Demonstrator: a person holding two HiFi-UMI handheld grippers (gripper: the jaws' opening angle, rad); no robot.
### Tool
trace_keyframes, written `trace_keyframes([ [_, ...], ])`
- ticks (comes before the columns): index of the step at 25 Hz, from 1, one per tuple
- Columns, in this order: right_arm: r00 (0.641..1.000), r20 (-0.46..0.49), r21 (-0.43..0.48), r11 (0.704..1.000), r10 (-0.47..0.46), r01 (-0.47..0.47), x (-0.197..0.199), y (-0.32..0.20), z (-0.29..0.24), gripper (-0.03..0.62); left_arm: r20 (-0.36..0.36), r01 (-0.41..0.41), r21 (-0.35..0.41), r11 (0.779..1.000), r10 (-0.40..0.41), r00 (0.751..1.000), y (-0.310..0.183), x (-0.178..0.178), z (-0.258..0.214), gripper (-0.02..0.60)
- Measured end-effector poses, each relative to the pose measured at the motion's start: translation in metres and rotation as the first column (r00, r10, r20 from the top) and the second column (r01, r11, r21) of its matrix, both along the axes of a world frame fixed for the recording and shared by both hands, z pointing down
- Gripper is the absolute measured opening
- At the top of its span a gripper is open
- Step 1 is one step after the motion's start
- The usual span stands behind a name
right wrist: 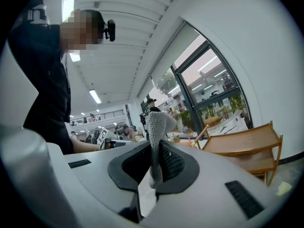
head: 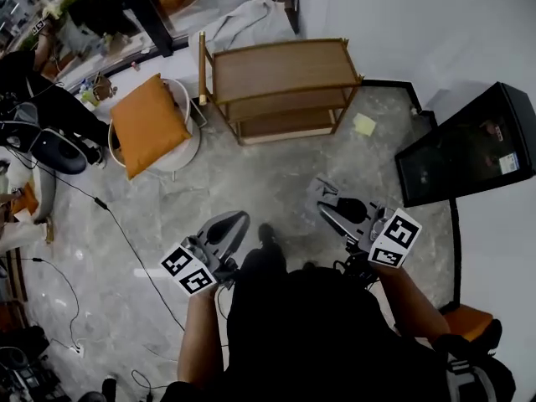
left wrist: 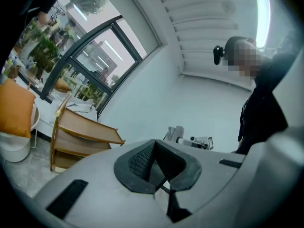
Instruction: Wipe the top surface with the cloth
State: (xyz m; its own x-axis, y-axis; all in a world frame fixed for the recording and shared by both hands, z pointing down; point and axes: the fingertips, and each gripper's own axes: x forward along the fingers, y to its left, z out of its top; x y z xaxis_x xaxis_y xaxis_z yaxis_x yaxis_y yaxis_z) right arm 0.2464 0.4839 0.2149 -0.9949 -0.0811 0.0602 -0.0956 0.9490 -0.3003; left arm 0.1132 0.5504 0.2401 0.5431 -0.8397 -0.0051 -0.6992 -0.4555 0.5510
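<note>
On the near side of the wooden shelf (head: pixel 280 86), we hold the left gripper (head: pixel 233 224) over the floor (head: pixel 251 182), its pads pressed together on nothing. Right of it — also short of the shelf, well apart from its top surface (head: pixel 276 64) — our right gripper (head: pixel 331 208) pinches the grey cloth (right wrist: pixel 156 127), which sticks up past the jaws.

Light: we get bright, even daylight from the window wall (left wrist: pixel 102 56) and a ceiling strip lamp (left wrist: pixel 262 13), blown out white | Shadows: soft, faint on the floor (head: pixel 276 182) | Edges: fisheye bowing, dark corners in both gripper views | Focus: cloth (right wrist: pixel 154 137) weave crisp, background soft
</note>
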Motion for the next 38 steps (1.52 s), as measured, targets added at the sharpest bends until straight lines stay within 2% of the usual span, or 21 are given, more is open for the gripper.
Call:
trace_keyframes([
  [5, 0.999, -0.04, -0.009, 1.0, 0.004, -0.005, -0.065, -0.036, 0.0, 0.034, -0.053, 0.033, 0.003, 0.999, -0.032, 0.998, -0.032, -0.066, 0.002, 0.012],
  [8, 0.999, -0.037, -0.007, 1.0, 0.031, -0.031, -0.096, -0.057, -0.005, 0.034, -0.057, 0.001, -0.015, 1.0, -0.002, 0.998, -0.047, -0.094, 0.007, 0.011],
  [13, 0.999, -0.024, -0.056, 0.997, 0.049, -0.05, -0.135, -0.076, 0.002, 0.034, -0.075, -0.043, -0.062, 0.997, 0.038, 0.996, -0.08, -0.126, 0.031, 0.012],
  [18, 0.997, -0.046, -0.115, 0.992, 0.055, -0.06, -0.154, -0.107, 0.019, 0.034, -0.103, -0.079, -0.09, 0.993, 0.07, 0.992, -0.118, -0.129, 0.044, 0.012],
  [23, 0.999, -0.019, -0.111, 0.993, 0.035, -0.036, -0.176, -0.162, 0.025, 0.034, -0.1, -0.119, -0.119, 0.986, 0.107, 0.989, -0.167, -0.126, 0.055, 0.011],
  [29, 0.999, -0.028, -0.118, 0.993, -0.022, 0.018, -0.192, -0.243, 0.039, 0.034, -0.101, -0.088, -0.177, 0.98, 0.071, 0.992, -0.246, -0.137, 0.06, 0.012],
  [32, 0.998, -0.022, -0.108, 0.992, -0.065, 0.062, -0.2, -0.283, 0.033, 0.034, -0.064, -0.068, -0.187, 0.98, 0.057, 0.996, -0.291, -0.146, 0.049, 0.012],
  [38, 0.992, 0.015, -0.085, 0.988, -0.127, 0.128, -0.213, -0.357, 0.02, 0.034, -0.017, 0.024, -0.222, 0.975, -0.028, 0.999, -0.364, -0.171, 0.035, 0.012],
])
